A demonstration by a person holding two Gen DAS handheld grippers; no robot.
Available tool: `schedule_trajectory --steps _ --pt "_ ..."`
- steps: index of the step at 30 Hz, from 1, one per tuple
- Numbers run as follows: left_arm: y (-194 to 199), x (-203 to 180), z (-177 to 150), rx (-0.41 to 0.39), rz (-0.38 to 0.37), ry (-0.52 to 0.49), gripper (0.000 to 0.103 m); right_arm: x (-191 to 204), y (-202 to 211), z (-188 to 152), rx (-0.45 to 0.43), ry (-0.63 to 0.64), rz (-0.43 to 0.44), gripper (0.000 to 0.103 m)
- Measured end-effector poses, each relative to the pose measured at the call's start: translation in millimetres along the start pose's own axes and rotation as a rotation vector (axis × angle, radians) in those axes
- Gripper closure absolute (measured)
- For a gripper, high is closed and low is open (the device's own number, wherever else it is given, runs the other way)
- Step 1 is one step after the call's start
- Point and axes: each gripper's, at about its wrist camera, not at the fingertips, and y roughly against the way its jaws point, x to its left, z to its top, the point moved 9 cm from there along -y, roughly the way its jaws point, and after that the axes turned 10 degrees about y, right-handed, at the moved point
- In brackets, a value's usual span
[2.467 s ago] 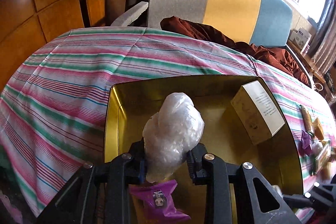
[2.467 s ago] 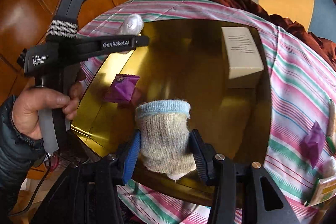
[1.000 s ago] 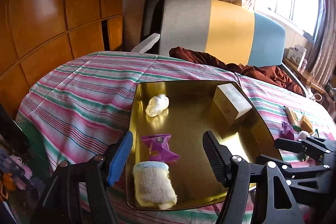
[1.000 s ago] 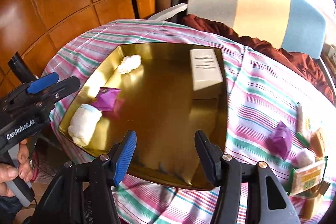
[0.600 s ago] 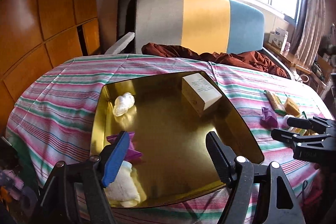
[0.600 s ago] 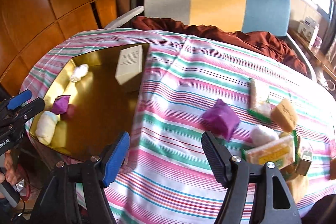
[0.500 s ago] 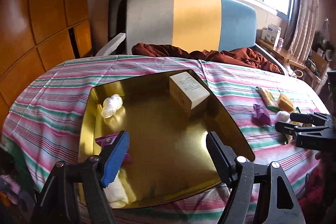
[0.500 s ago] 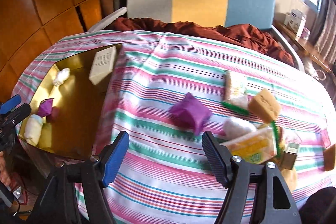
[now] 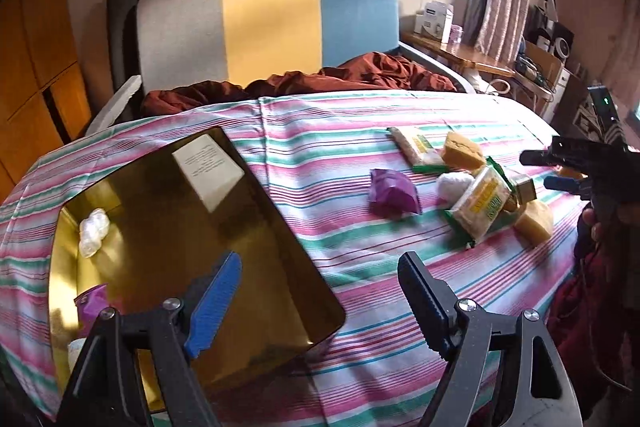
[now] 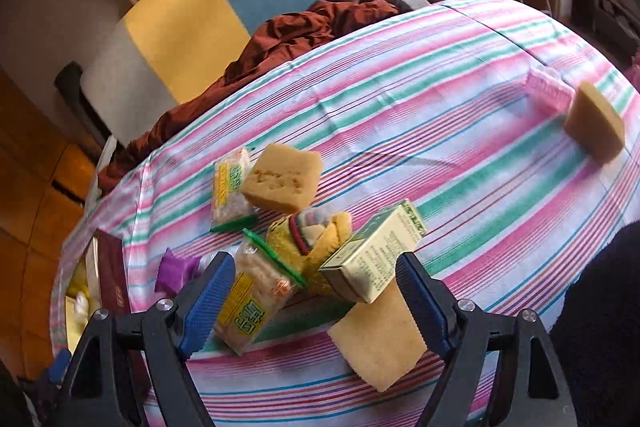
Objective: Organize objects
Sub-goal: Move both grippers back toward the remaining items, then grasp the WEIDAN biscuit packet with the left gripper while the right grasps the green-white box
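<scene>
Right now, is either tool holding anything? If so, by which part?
Nothing held. The left tool is open over the gold tray's edge; the right tool is open above the pile, around the green-printed carton without touching it.

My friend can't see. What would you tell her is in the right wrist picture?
The open right gripper hovers over a pile on a striped tablecloth: a green carton, snack packets, a yellow plush toy and sponges. Another sponge lies far right, and a chair stands behind the table.
</scene>
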Motion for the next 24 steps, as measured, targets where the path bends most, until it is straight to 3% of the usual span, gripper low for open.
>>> schedule_trajectory --steps 6,17,24 --pt "-29 -61 -2 0.034 -0.070 -0.143 0.022 -4 9 6 -0.062 -0.044 0.034 0.019" --pt "-89 -144 -6 0.116 -0.179 -0.336 0.021 -4 6 6 -0.064 -0.076 0.089 0.019" --pt "-115 -177 -7 0.126 -0.191 -0.438 0.014 -8 3 7 -0.061 -0.109 0.113 0.019"
